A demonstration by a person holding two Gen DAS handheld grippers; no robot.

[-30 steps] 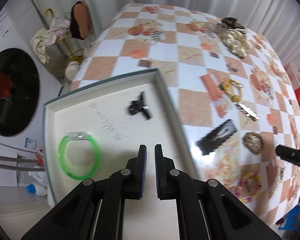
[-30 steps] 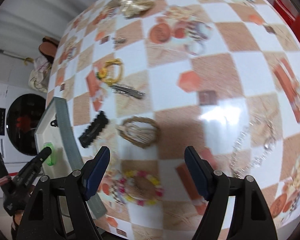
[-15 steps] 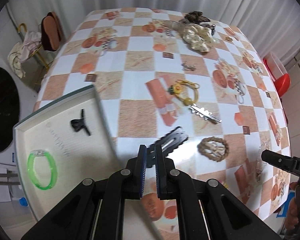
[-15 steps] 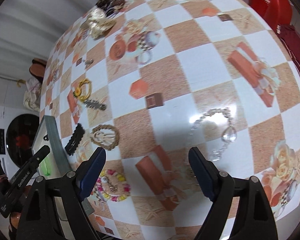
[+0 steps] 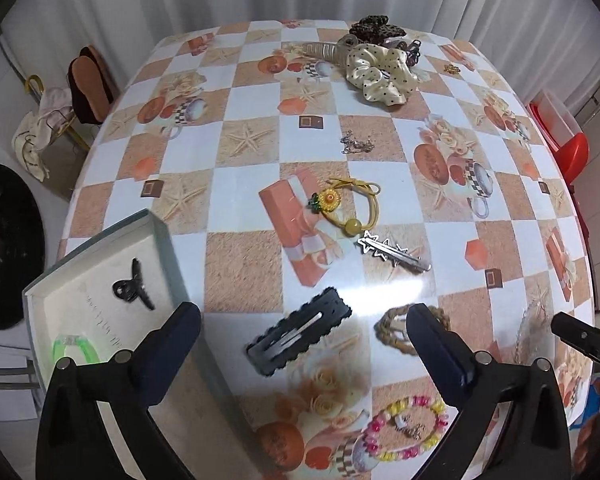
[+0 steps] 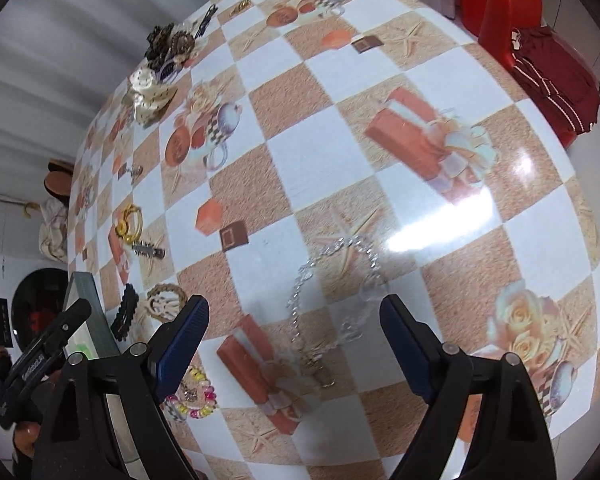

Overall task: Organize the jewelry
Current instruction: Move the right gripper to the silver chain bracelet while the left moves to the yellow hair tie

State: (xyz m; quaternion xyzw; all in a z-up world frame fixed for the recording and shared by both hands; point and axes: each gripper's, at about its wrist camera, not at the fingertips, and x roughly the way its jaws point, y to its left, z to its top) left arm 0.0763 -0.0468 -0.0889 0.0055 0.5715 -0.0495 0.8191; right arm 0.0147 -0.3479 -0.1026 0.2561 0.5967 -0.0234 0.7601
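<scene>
Now, line by line:
Left gripper [image 5: 303, 344]: jaws have just sprung wide, nothing pinched; it hangs tilted down over the table edge, with the black clip between its fingers but untouched.
Black clip [image 5: 299, 335]: flat on the table [image 5: 244, 268], scalloped edge, long axis running from lower left to upper right in the left view, just right of the tray.
Right gripper [image 6: 294, 322]: jaws wide and lately opening a little more, holding nothing; the chain lies below, between the fingers.
Chain [image 6: 332, 304]: clear and silvery, a loose loop on the cloth, its long axis roughly running away from the gripper.
Tray [image 5: 162, 240]: pale, at the table's left edge; a small black claw clip [image 5: 134, 286] and a green bangle [image 5: 76, 350] lie inside, apart.
Star clip [image 5: 394, 256]: silver, long axis slanting from upper left to lower right, just below the yellow hair tie [image 5: 350, 204].
Woven ring [image 5: 396, 330]: partly behind the left gripper's right finger.
Bead bracelet [image 5: 406, 428]: pink and yellow, near the front edge.
Left view only: the tray's contents, the scrunchie [image 5: 380, 74] pile seen plainly, a small metal piece [image 5: 354, 144] mid-table.
Right view only: the chain in full, a red chair [image 6: 508, 4] with dark red cloth [image 6: 556, 76]; the tray shows only as a sliver there.
</scene>
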